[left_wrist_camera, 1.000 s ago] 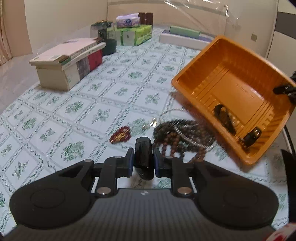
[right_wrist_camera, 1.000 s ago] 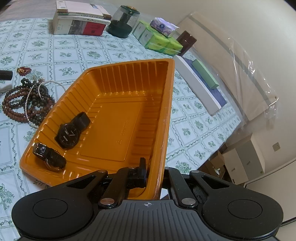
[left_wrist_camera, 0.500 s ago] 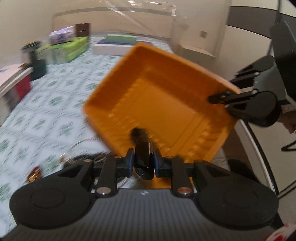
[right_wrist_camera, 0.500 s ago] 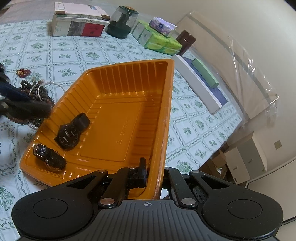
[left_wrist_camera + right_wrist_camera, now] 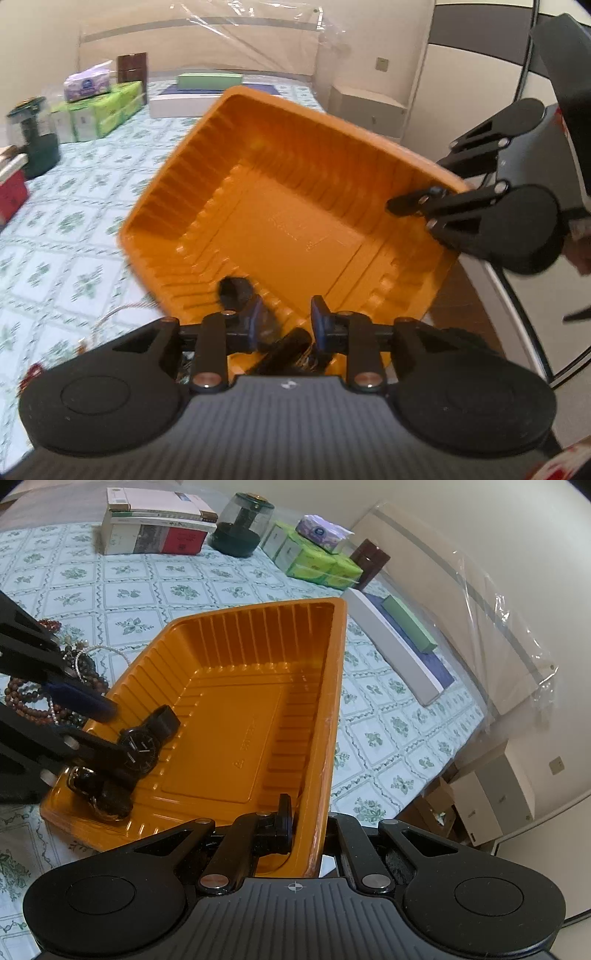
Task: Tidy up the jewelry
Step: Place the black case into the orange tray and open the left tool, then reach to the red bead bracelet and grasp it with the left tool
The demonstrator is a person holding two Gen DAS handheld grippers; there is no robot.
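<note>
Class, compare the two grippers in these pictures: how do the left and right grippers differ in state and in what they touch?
The right gripper is shut on the orange tray, pinching its near wall; the left gripper is open, gripping nothing. The right gripper holds the tray tilted; the left gripper hovers over its low corner by the watches. Both are black, two-fingered tools.

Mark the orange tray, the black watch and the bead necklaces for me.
orange tray [image 5: 236,746]: right wrist view, bare floor of the tray.
black watch [image 5: 140,744]: right wrist view, on its dial.
bead necklaces [image 5: 22,698]: right wrist view, brown strand lying on the tablecloth.
</note>
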